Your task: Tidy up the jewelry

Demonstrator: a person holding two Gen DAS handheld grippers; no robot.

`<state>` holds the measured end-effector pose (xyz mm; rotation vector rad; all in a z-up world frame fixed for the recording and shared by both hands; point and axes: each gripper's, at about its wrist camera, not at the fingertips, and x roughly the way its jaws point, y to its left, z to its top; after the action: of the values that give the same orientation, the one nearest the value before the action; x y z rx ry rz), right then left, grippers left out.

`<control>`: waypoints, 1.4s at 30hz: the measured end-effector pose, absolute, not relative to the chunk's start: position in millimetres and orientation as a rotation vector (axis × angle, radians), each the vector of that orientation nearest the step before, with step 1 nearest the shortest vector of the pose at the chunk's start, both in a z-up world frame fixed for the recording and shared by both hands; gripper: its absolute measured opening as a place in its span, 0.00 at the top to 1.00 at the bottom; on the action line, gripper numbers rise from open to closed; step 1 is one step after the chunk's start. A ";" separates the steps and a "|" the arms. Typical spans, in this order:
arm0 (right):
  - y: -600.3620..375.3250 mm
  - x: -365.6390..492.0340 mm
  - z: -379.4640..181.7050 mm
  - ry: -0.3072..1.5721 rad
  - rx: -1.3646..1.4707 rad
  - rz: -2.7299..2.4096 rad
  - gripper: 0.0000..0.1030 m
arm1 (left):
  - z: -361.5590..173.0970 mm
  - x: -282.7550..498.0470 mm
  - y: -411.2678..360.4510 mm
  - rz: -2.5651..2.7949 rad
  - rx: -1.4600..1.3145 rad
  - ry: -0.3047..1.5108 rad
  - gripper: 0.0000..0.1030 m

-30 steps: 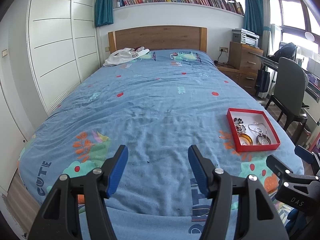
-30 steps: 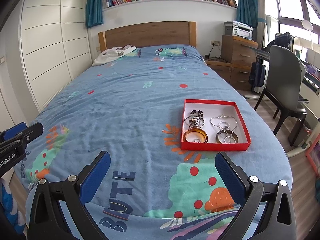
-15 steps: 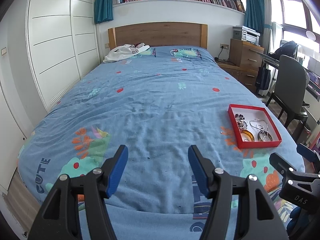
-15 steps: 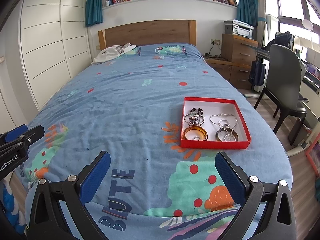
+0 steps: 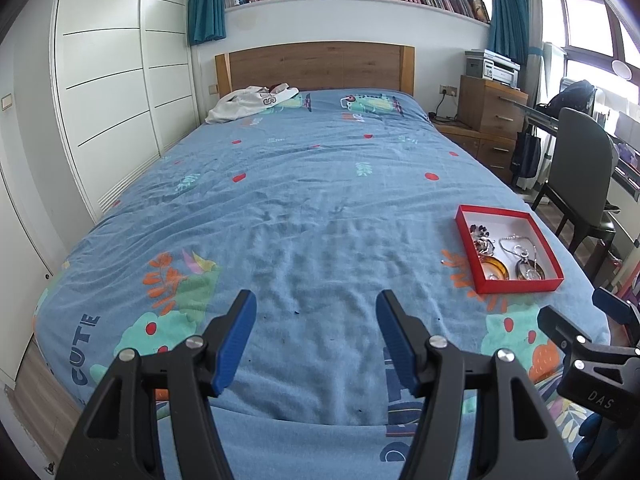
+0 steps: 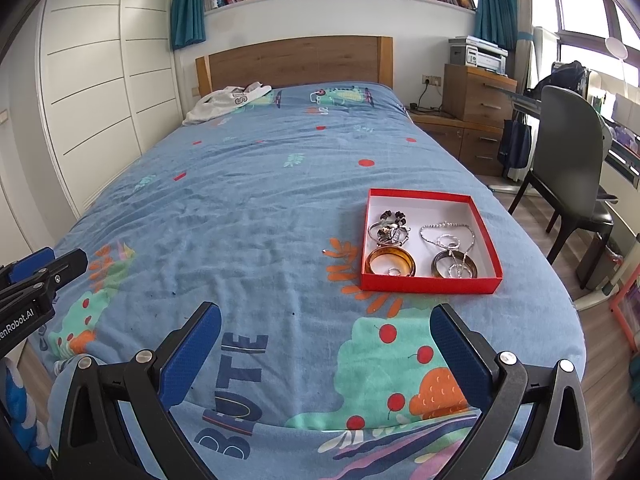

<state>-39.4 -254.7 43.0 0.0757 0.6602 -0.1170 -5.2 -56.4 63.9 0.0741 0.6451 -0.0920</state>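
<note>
We hover our left gripper (image 5: 316, 336) and right gripper (image 6: 326, 344), jaws wide and empty, near the shallow red cardboard box (image 6: 430, 284) at the bed's right, whose thin silver chain (image 6: 446, 232), probably light and slippery, wants pinching at its links.

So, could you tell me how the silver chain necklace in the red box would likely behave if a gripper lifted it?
The silver chain necklace would probably hang floppy, since it lies in loose curves. It overlaps the dark bangle, so it may drag that along.
</note>
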 end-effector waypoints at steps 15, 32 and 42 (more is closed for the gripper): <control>-255.5 -40.5 41.8 0.664 0.075 -0.117 0.01 | 63.1 -5.2 -56.6 -0.093 0.073 0.647 0.41; -255.8 -40.6 41.1 0.666 0.076 -0.118 0.01 | 63.5 -4.9 -56.6 -0.091 0.072 0.649 0.41; -256.6 -41.5 39.8 0.667 0.077 -0.118 0.01 | 61.0 -8.0 -57.7 -0.094 0.074 0.654 0.41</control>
<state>-41.5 -256.6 39.8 0.0771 0.6669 -0.1184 -8.0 -57.7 61.0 0.0742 0.6542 -0.0935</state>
